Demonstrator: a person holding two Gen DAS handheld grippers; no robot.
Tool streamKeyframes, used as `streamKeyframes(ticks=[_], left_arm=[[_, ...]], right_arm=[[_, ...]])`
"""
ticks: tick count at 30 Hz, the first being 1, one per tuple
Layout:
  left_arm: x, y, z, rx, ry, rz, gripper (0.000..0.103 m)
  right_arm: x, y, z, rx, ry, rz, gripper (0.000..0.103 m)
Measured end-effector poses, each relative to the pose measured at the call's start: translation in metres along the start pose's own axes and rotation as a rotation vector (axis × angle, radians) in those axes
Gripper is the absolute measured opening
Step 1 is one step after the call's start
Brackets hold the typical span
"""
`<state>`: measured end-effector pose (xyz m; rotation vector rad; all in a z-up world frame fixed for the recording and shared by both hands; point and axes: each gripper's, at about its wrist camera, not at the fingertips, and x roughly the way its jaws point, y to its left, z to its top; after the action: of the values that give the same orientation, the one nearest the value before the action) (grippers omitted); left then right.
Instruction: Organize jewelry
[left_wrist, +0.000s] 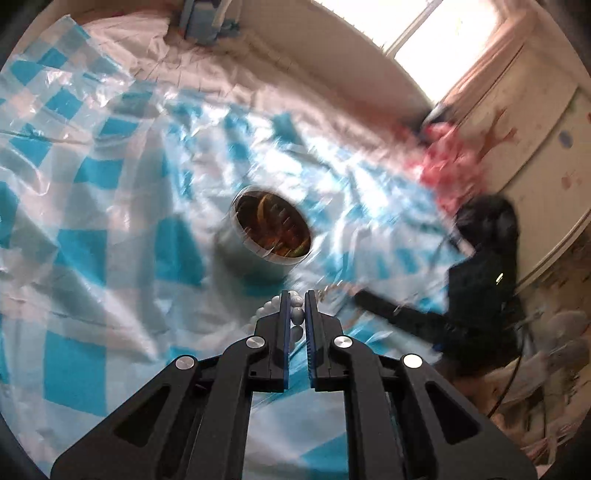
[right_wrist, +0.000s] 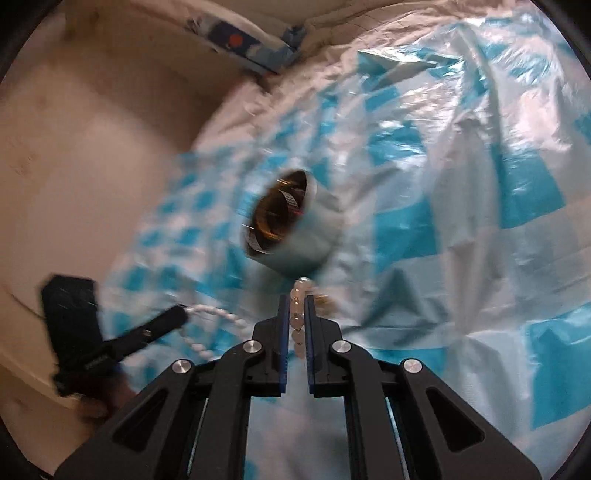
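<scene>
From the left wrist view, the left tool (left_wrist: 297, 295) was pinched nearly closed on a white bead bracelet (left_wrist: 295, 314), the beads squeezed between its blue pads and looping out to the left of the jaws. The round tin (left_wrist: 258, 254) sat just beyond the tool tips on the blue-and-white checked plastic sheet (left_wrist: 92, 221), its open mouth showing some gold-looking stuff inside, too blurry to say what. Off to the right of the tin the right tool (left_wrist: 364, 297) reached in, pretty smeared. From the right wrist view, the right tool (right_wrist: 296, 297) was also closed down tight, on a strand of pale translucent beads (right_wrist: 298, 314) running up between its pads to just short of the tin (right_wrist: 306, 236). Left of the tin and nearer the camera, the left tool (right_wrist: 181, 314) held the white bead bracelet (right_wrist: 214, 314), which trailed toward the right tool.
</scene>
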<state>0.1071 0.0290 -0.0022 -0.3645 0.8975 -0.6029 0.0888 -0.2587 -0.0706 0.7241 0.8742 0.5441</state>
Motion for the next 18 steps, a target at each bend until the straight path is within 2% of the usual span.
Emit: streamKeyframes(ticks=[4,7,11,15,18], left_arm=[[-0.006,-0.012,0.009,-0.015,-0.075,-0.02,0.007],[-0.006,-0.021,0.015,0.001,-0.116,0.023,0.007],[0.0,-0.036,0.018,0.055,-0.153,0.159,0.007],[0.006,-0.042,0.019,0.089,-0.173,0.247,0.007],[0.009,-0.046,0.02,0.111,-0.183,0.275,0.007]], right_arm=[[-0.004,0.008,0.002,0.017,-0.039,0.164,0.009],[-0.009,0.016,0.004,0.016,-0.077,0.256,0.009],[-0.013,0.021,0.007,0.016,-0.112,0.302,0.009],[-0.017,0.021,0.01,0.011,-0.137,0.327,0.009],[-0.016,0.019,0.013,0.017,-0.144,0.348,0.009]])
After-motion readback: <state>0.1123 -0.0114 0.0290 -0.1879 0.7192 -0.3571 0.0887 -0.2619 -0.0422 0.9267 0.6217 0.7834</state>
